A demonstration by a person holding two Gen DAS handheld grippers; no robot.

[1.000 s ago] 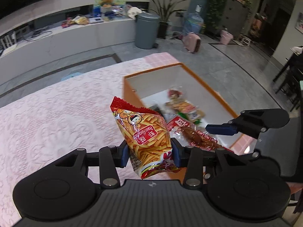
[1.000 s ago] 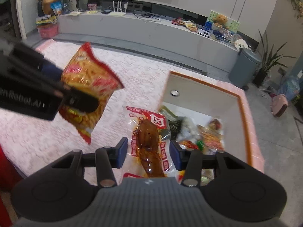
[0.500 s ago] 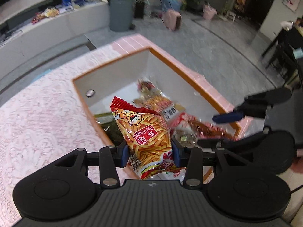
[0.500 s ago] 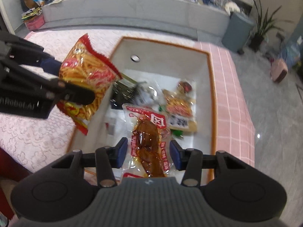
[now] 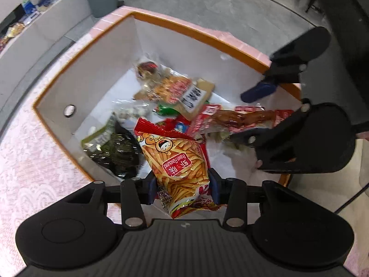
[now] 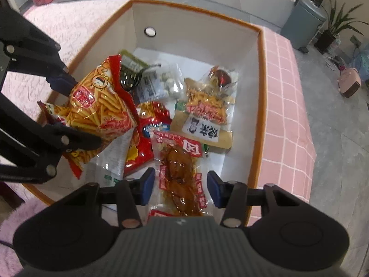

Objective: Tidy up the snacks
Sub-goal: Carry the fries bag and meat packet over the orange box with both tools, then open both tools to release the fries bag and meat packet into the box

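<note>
Left gripper (image 5: 182, 188): clenched on the prawn stick bag (image 5: 178, 162), blue pads pressing the lower part of the bag from both sides, held over the near-left part of the box
Prawn stick bag: red foil with a serrated top edge, a cartoon face and golden sticks printed across it, a red label reading "Prawn Flavoured"; crinkled where it is squeezed; upright in the left view, tilted in the right view (image 6: 101, 106)
Right gripper (image 6: 180, 190): blue pads stand apart from the meat pouch (image 6: 181, 173) with gaps on both sides; what carries the pouch there cannot be told
Meat pouch: clear plastic with red printed borders, a glossy brown braised piece inside; it lies lengthwise between the fingers, over the near edge of the box
Box (image 6: 259, 87): white walls, orange rim, a round hole in the far wall, standing on a pink cloth (image 5: 30, 175)
Inside the box: a dark seaweed pack (image 5: 117, 152), a kraft-paper pouch (image 6: 203, 129) with a white label, a red bag (image 6: 140, 143), a clear pack of pale balls (image 6: 169, 84)
</note>
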